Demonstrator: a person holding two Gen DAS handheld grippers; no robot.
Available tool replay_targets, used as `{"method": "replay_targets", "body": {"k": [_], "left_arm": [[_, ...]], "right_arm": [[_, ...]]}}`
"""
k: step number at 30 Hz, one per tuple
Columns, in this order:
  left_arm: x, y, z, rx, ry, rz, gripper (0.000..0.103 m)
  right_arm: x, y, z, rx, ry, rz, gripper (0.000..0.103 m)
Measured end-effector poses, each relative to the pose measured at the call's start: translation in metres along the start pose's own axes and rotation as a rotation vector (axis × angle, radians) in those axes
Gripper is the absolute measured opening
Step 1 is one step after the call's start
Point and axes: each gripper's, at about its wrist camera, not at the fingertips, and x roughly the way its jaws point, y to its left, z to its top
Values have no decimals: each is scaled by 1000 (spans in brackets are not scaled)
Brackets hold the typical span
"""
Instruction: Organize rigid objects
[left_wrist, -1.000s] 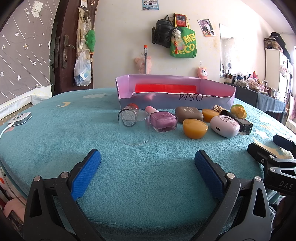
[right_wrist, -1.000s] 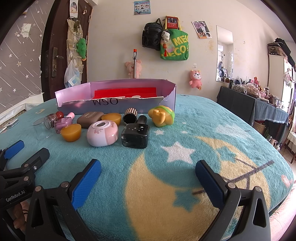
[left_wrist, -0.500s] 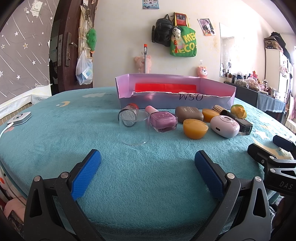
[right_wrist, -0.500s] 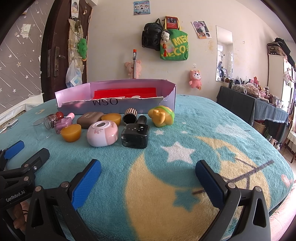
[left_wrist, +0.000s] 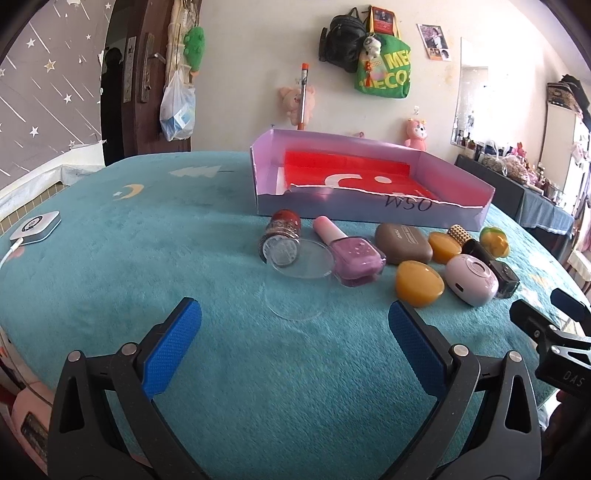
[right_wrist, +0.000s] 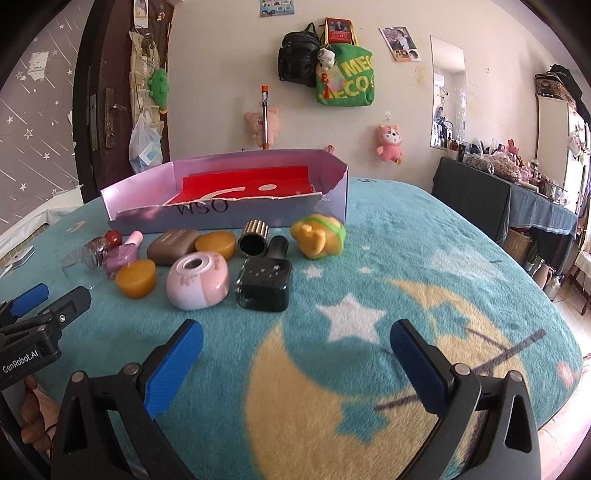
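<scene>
Teal fleece blanket (left_wrist: 184, 236) with moon and star prints covers the work surface in front of you. At 12 o'clock in the left wrist view, the shallow lilac cardboard tray (left_wrist: 369, 206) with a red floor sits empty. Just in front of it, reading left to right, you have a glitter jar (left_wrist: 280, 236) lying on its side, a clear glass cup (left_wrist: 299, 280) upright, a pink polish bottle (left_wrist: 351, 254), a brown case (left_wrist: 402, 243), two amber soaps (left_wrist: 419, 283), a pink round device (left_wrist: 471, 278), a black square bottle (right_wrist: 264, 282) and a yellow-green toy (right_wrist: 319, 236). Your left gripper (left_wrist: 293, 341) hovers at 6 o'clock of the cup, fingers spread, holding nothing. Your right gripper (right_wrist: 295, 363) hangs over the blanket at 5 o'clock of the black bottle, likewise spread and empty.
</scene>
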Motion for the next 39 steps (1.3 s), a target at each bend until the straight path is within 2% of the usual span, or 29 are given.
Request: {"method": "replay_targets", "body": {"k": [5,21,27,31,36,38,39], "left_arm": [[5,2,11,12,36,19,103],[33,-3,37,66,154,5,103],[40,-3,40,68,186,-15,98],[44,-3,41,72,210,-33,90],[49,-8,40,90,236,-74,72],[49,-8,41,90,236,-98,56],[48,-9,42,90,235,-105,52]], "right_arm": [[4,-3,11,16,22,-16,103],[30,-11,44,35,136,-36,103],[36,-9,49,16,164,-44,103],[42,-7,52,21,192,-21,100],[52,-6,49,23,235,7,91],[53,-6,49,31,238,44,81],[54,-6,48,38,244,72,77]]}}
